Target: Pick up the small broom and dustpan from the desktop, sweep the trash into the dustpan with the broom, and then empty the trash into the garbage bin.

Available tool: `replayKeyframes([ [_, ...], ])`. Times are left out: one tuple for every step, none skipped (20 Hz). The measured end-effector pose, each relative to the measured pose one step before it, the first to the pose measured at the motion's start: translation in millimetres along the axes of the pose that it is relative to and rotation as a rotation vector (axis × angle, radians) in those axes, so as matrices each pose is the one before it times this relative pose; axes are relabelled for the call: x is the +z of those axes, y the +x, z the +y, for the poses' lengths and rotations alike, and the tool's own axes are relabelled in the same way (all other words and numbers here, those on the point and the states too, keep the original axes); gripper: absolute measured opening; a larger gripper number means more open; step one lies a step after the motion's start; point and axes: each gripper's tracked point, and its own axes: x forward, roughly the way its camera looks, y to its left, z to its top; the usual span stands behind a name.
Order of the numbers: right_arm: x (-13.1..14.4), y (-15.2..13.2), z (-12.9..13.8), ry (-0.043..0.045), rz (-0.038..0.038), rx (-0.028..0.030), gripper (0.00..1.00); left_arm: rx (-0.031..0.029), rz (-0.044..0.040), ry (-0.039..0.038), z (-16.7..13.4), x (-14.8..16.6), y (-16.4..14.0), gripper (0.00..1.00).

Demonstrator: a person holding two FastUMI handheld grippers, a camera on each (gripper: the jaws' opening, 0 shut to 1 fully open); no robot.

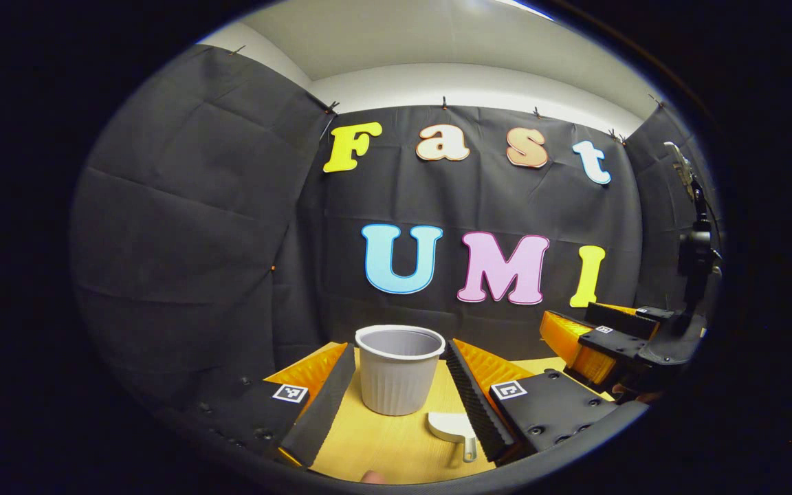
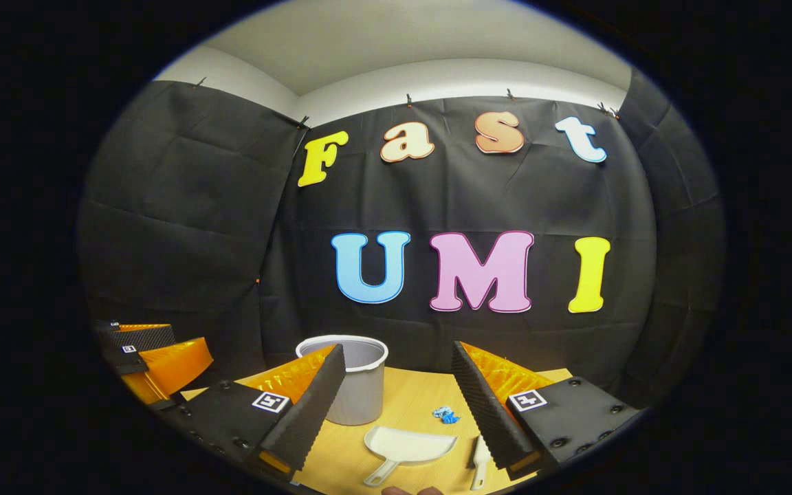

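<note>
In the left gripper view, the left claw [image 1: 399, 402] is wide open and holds nothing. The bin [image 1: 398, 369] stands on the surface [image 1: 382, 447] between its fingers, in the low middle. The dustpan [image 1: 452, 427] lies low, just right of the bin. The right claw [image 1: 592, 344] shows at the right edge.

In the right gripper view, the right claw [image 2: 399, 405] is open and empty. The bin [image 2: 357, 381] is partly behind its left finger. The dustpan [image 2: 406, 447] lies at the bottom middle, the broom [image 2: 480, 462] just right of it. The blue trash [image 2: 445, 414] sits above them. The left claw [image 2: 152, 357] is at the low left.

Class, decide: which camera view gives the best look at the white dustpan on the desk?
The right gripper view: the dustpan lies whole on the desk, pan and handle visible. In the left gripper view the left gripper's finger covers part of it.
</note>
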Motion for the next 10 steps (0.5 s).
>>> replayKeyframes([
  [0.42, -0.85, -0.72, -0.00046, -0.00242, -0.00260, 0.99, -0.00370, 0.00173, -0.00189, -1.39, -0.58, 2.51, 0.79],
  [-0.39, -1.16, -2.10, 0.00121, -0.00079, -0.00412, 0.99, -0.00453, 0.00248, 0.00029, -1.72, 0.07, 1.56, 0.79],
  [-0.43, -0.86, -2.31, 0.00359, -0.00025, -0.00568, 0.99, -0.00630, -0.00079, 0.00000, -1.76, -0.37, 1.52, 0.79],
  [-0.72, -0.49, -1.83, 0.00315, 0.00010, -0.00578, 0.99, -0.00804, -0.00150, -0.00210, -2.23, 1.11, 1.46, 0.79],
  [0.53, -0.55, -2.51, 0.00191, -0.00042, -0.00711, 0.99, -0.00783, -0.00046, -0.00237, -2.90, -0.26, 2.20, 0.79],
  [0.04, 0.15, -2.37, -0.00155, -0.00061, -0.00748, 0.99, -0.00930, 0.00077, -0.00074, -3.36, 0.85, 2.49, 0.79],
  [-0.05, -0.83, -2.80, -0.00241, -0.00175, -0.00890, 0.96, -0.00702, 0.00092, 0.00164, -1.98, -1.44, 1.55, 0.79],
  [0.76, -0.65, -2.29, -0.00109, -0.00276, -0.00681, 0.99, -0.00744, -0.00088, 0.00290, -2.73, 1.04, 1.50, 0.79],
  [1.21, -0.56, -2.25, 0.00064, -0.00383, -0.00668, 0.99, -0.00466, -0.00305, 0.00397, -2.28, 1.16, 1.62, 0.79],
  [0.68, 0.90, -1.92, -0.00089, -0.00322, -0.00544, 0.99, -0.00831, -0.00198, 0.00497, -2.04, 1.15, 2.12, 0.79],
])
